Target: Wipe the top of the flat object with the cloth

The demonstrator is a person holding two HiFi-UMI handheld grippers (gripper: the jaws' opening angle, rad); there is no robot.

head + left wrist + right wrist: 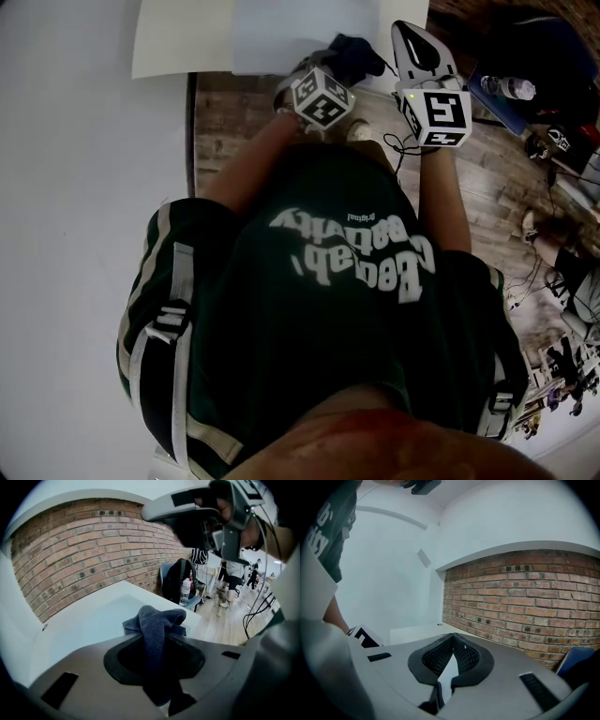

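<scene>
A dark blue-grey cloth (pixel 157 620) hangs bunched between the jaws of my left gripper (pixel 157 641), which is shut on it. In the head view the cloth (pixel 357 53) sits at the near edge of the white table (pixel 178 42), just past the left gripper (pixel 330 77). A flat pale blue sheet (pixel 300 33) lies on the table ahead of it, and in the left gripper view the sheet (pixel 93 616) is behind the cloth. My right gripper (pixel 452 638) is shut with nothing in it. It is held up beside the left one, by the table's right corner (pixel 419 52).
A red brick wall (pixel 525 597) runs behind the table. To the right, on the wooden floor (pixel 487 187), stands a chair with a black backpack (pixel 180 581) and a water bottle (pixel 186 591). Cables (pixel 255 611) trail there, and people stand farther off.
</scene>
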